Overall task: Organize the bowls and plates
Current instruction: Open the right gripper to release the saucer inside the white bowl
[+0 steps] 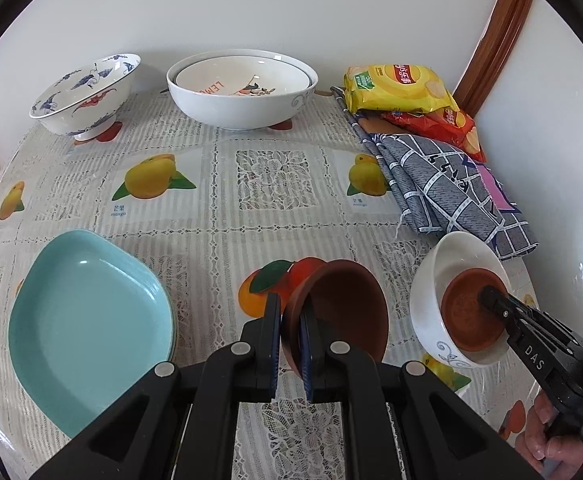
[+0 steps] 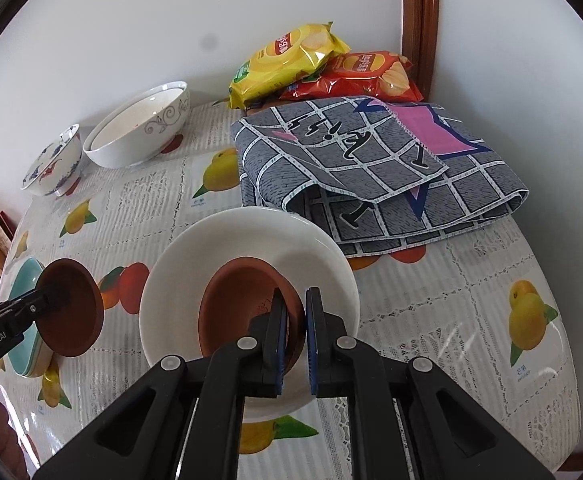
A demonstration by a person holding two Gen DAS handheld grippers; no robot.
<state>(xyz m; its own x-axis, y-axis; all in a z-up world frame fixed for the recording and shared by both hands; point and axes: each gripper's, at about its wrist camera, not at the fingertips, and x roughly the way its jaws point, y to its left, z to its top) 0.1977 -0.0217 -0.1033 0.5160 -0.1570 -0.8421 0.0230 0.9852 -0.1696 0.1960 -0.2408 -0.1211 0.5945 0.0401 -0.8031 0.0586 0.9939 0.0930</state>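
Observation:
My left gripper (image 1: 290,320) is shut on the rim of a brown clay bowl (image 1: 343,308) and holds it tilted above the table; it also shows in the right wrist view (image 2: 71,312). My right gripper (image 2: 295,312) is shut on the rim of a second brown clay bowl (image 2: 243,304) that sits inside a small white bowl (image 2: 211,248). In the left wrist view that white bowl (image 1: 427,292) stands to the right of the held bowl. A light blue plate (image 1: 87,316) lies at the left.
A large white bowl (image 1: 243,92) with a smaller bowl inside and a blue-patterned bowl (image 1: 83,92) stand at the back by the wall. A folded grey checked cloth (image 2: 371,172) and chip bags (image 2: 291,60) lie at the right. The table edge curves at the right (image 2: 563,360).

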